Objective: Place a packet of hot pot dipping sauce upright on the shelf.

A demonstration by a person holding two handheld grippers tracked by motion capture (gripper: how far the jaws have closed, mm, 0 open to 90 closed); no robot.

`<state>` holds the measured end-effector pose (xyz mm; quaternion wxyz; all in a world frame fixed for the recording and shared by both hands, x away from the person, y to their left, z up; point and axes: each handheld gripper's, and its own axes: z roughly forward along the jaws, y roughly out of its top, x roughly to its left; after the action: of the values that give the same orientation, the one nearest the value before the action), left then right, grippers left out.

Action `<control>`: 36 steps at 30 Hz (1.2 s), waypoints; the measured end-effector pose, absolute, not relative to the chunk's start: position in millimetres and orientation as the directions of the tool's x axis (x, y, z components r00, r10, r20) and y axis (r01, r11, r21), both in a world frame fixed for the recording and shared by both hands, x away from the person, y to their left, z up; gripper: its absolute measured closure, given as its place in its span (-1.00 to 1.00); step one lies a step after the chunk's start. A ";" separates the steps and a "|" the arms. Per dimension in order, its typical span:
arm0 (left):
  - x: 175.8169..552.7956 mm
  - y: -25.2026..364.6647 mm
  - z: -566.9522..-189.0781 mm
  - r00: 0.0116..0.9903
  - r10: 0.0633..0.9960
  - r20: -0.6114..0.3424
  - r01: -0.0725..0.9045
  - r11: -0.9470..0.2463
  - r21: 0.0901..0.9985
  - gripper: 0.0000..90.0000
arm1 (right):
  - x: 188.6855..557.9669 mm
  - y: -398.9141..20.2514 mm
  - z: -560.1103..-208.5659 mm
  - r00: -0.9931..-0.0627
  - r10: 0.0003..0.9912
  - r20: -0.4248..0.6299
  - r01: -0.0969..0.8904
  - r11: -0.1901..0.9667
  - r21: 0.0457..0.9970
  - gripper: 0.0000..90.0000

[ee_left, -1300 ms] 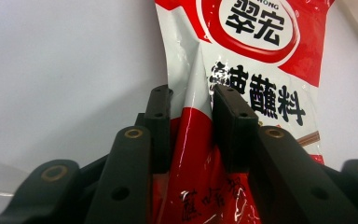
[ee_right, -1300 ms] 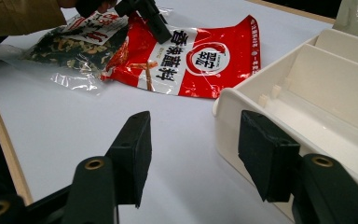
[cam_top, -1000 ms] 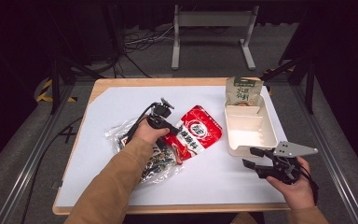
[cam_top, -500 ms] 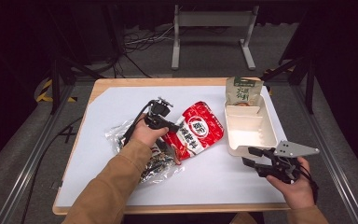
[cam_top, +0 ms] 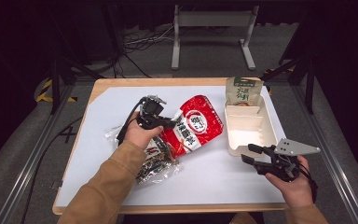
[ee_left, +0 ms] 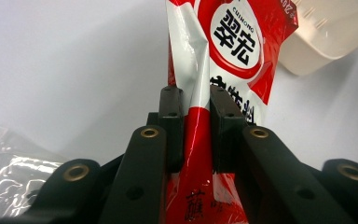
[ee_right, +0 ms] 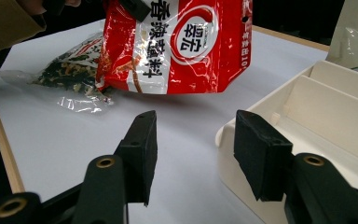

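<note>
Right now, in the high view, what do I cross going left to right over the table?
Clear packet → left gripper → red bag → white tray → right gripper.

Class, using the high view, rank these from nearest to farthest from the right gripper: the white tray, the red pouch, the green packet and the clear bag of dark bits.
From the right gripper:
1. White tray, just beyond its jaws.
2. Red pouch, toward the table's middle, clamped by the left gripper.
3. Clear bag, at the person's left.
4. Green packet, at the tray's far end.
Items 3 and 4 are nearly tied.
</note>
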<state>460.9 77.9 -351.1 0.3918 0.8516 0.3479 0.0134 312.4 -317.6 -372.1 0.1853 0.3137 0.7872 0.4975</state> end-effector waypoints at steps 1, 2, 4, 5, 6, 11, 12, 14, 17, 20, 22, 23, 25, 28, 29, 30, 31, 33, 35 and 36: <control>458.5 79.3 -348.6 0.760 0.600 -0.250 0.576 -0.444 0.686 0.73 | 312.7 -317.1 -371.8 -0.733 0.679 0.023 0.312 0.307 0.899 0.07; 455.4 81.0 -345.6 0.765 0.594 -0.249 0.566 -0.436 0.699 0.73 | 313.1 -316.4 -371.7 -0.732 0.681 0.030 0.316 0.300 0.900 0.05; 450.1 83.4 -340.8 0.772 0.583 -0.252 0.554 -0.425 0.716 0.73 | 314.1 -314.8 -371.5 -0.732 0.680 0.049 0.322 0.282 0.903 0.02; 445.7 84.5 -337.8 0.777 0.578 -0.251 0.544 -0.414 0.730 0.73 | 314.6 -313.8 -371.3 -0.733 0.678 0.057 0.325 0.275 0.905 0.00; 443.1 85.0 -336.0 0.780 0.574 -0.251 0.539 -0.411 0.735 0.73 | 315.5 -312.0 -371.1 -0.735 0.675 0.064 0.322 0.264 0.909 -0.01; 429.5 87.0 -329.8 0.795 0.553 -0.251 0.510 -0.385 0.769 0.73 | 318.1 -304.5 -369.3 -0.745 0.662 0.083 0.316 0.240 0.918 -0.03; 429.5 87.0 -329.8 0.795 0.553 -0.251 0.510 -0.385 0.769 0.73 | 318.1 -304.5 -369.3 -0.745 0.662 0.083 0.316 0.240 0.918 -0.03; 424.0 87.9 -328.7 0.799 0.549 -0.245 0.497 -0.373 0.783 0.73 | 319.3 -301.5 -369.1 -0.745 0.661 0.090 0.317 0.232 0.920 -0.02; 416.8 88.9 -328.6 0.805 0.549 -0.225 0.477 -0.371 0.797 0.73 | 321.2 -298.6 -369.5 -0.741 0.665 0.092 0.320 0.230 0.919 -0.02; 410.3 90.5 -329.1 0.805 0.551 -0.222 0.469 -0.360 0.807 0.73 | 322.5 -296.8 -370.0 -0.739 0.667 0.095 0.326 0.231 0.917 -0.02; 406.7 91.9 -328.7 0.807 0.547 -0.221 0.463 -0.355 0.812 0.73 | 322.8 -295.6 -370.0 -0.739 0.667 0.094 0.327 0.234 0.916 -0.03; 404.8 92.1 -328.5 0.810 0.544 -0.220 0.457 -0.350 0.818 0.73 | 322.9 -294.9 -370.0 -0.739 0.668 0.094 0.327 0.233 0.916 -0.02; 401.1 92.7 -327.5 0.812 0.541 -0.216 0.451 -0.348 0.822 0.73 | 323.3 -293.6 -370.1 -0.737 0.668 0.097 0.330 0.231 0.915 -0.03; 396.0 93.2 -327.5 0.816 0.535 -0.222 0.444 -0.332 0.832 0.73 | 324.5 -291.3 -369.8 -0.740 0.665 0.101 0.331 0.229 0.916 -0.03; 395.1 93.8 -328.0 0.819 0.529 -0.221 0.438 -0.329 0.837 0.73 | 324.9 -289.9 -369.4 -0.742 0.662 0.104 0.331 0.227 0.916 -0.04; 393.7 94.2 -328.5 0.817 0.532 -0.225 0.441 -0.323 0.837 0.73 | 325.5 -288.3 -369.0 -0.743 0.661 0.106 0.331 0.224 0.917 -0.04; 393.7 94.2 -328.5 0.817 0.532 -0.225 0.441 -0.323 0.837 0.73 | 326.2 -287.2 -368.8 -0.745 0.658 0.109 0.329 0.221 0.918 -0.04; 392.9 94.2 -330.1 0.821 0.523 -0.230 0.441 -0.323 0.838 0.73 | 328.5 -284.4 -368.2 -0.748 0.653 0.117 0.326 0.207 0.923 -0.04; 391.5 94.1 -330.5 0.822 0.521 -0.231 0.439 -0.321 0.839 0.73 | 331.0 -281.9 -367.3 -0.751 0.648 0.123 0.323 0.199 0.925 -0.04; 391.5 94.1 -330.5 0.822 0.521 -0.231 0.439 -0.321 0.839 0.73 | 331.0 -281.9 -367.3 -0.751 0.648 0.123 0.323 0.199 0.925 -0.04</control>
<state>391.5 94.1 -330.5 0.5019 0.8118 0.2956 0.0407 331.0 -281.9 -367.3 0.1487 0.3197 0.7598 0.5463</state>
